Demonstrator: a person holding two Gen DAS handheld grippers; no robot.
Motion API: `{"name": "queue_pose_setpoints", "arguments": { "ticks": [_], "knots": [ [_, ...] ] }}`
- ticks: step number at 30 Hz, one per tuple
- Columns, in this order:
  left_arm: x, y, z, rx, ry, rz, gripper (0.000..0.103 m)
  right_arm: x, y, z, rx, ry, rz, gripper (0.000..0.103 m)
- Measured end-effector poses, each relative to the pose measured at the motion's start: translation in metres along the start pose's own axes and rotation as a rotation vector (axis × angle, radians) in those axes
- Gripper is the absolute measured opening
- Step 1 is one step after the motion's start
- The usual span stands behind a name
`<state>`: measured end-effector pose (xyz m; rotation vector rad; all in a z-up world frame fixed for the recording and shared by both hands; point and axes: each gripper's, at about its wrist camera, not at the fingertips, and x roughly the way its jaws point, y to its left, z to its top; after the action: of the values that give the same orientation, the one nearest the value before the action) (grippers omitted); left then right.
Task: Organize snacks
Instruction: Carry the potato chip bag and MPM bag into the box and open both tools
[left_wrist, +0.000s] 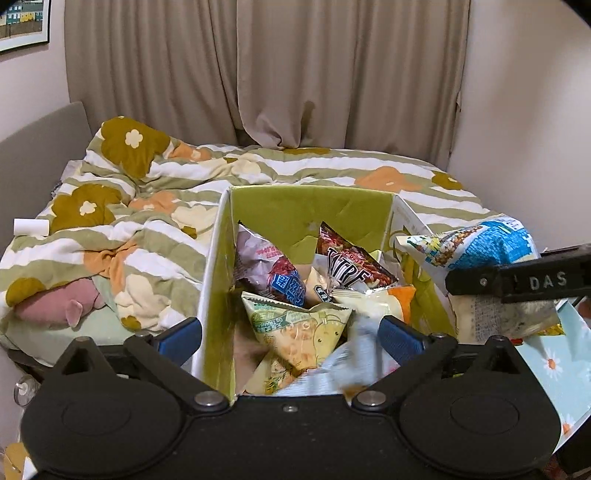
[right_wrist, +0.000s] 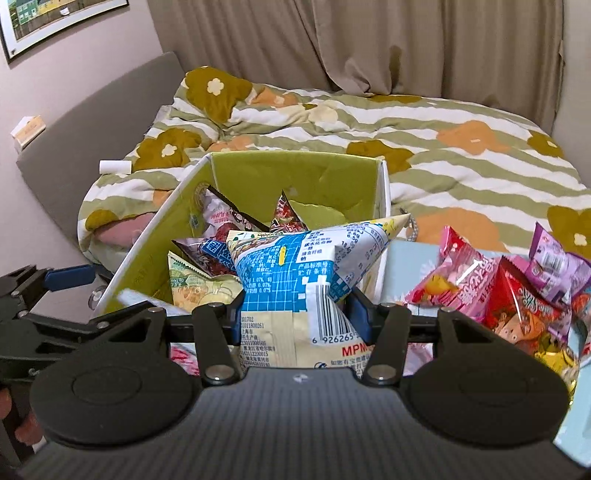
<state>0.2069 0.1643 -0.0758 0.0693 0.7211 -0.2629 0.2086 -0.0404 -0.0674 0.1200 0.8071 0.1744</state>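
While a flowered quilt (right_wrist: 461, 122) covers the bed, a green box (left_wrist: 310, 206) sits at its near edge, snack bags piled inside. Just right of the box lies a heap of pink and red packets (right_wrist: 517, 288). Over the box's right rim, the right gripper (right_wrist: 293, 317) pinches a blue-and-white snack bag (right_wrist: 295, 266). The left gripper (left_wrist: 290, 332) hangs above the box, fingers (left_wrist: 181, 338) spread wide, holding nothing.

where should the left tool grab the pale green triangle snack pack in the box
By the crimped top edge of the pale green triangle pack, coming straight down from above. That flat seam faces up and is thin enough to pinch, while the green box walls and neighbouring packs block the sides. The left tool looks open.
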Motion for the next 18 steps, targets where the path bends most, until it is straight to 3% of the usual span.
{"name": "queue_pose_setpoints", "arguments": {
  "ticks": [8,18],
  "knots": [
    [-0.007,0.004,0.002,0.012,-0.015,0.003,0.103,0.011,0.007,0.012,-0.02,-0.011,-0.017,0.069],
    [-0.004,0.004,0.009,0.0,-0.013,0.032,0.103,0.024,0.011,0.035,-0.05,-0.014,0.024,0.07]
  ]
}}
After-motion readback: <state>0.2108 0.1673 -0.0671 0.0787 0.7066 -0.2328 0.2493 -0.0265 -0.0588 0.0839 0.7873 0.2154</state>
